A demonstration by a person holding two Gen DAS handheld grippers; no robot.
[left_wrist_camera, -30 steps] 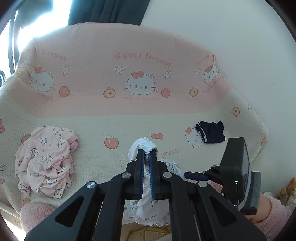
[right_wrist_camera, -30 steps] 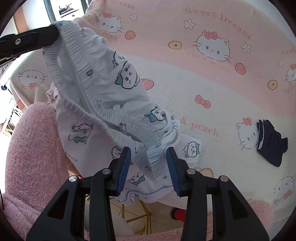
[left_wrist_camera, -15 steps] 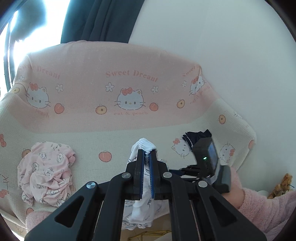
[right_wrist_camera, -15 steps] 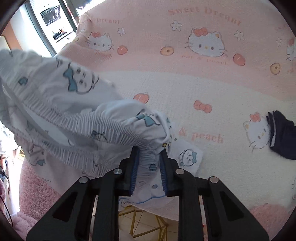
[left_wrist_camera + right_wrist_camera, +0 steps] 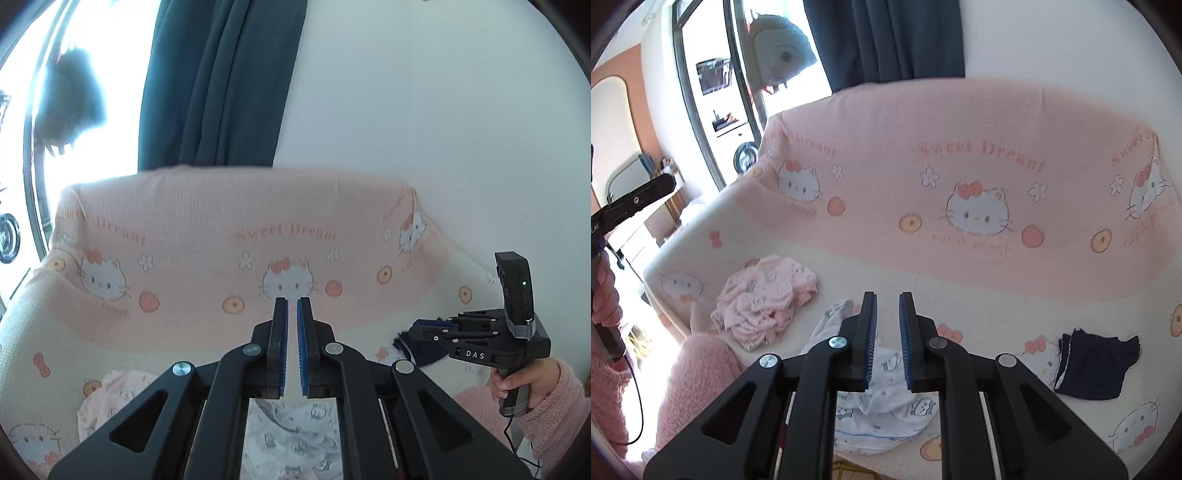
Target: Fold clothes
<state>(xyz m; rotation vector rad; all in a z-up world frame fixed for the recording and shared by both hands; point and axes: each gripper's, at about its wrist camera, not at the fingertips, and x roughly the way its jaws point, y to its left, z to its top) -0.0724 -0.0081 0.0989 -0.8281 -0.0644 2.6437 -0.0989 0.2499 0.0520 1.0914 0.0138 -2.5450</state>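
Observation:
A white cartoon-print garment lies crumpled on the front of the sofa seat, just below both grippers; in the left wrist view it shows between the arms of the left gripper. My left gripper hangs above it, shut with nothing in its jaws. My right gripper is also above it, jaws closing with a narrow gap and nothing between them. Each gripper shows in the other view: the right gripper at the right, the left gripper at the left edge.
A pink-and-cream cat-print cover drapes the sofa. A crumpled pink garment lies at the seat's left and a folded navy garment at its right. A person's pink fleece leg is at the front left. A dark curtain hangs behind.
Both grippers held the white garment up by its waistband before. Now it lies on the seat, and both grippers have risen empty above it.

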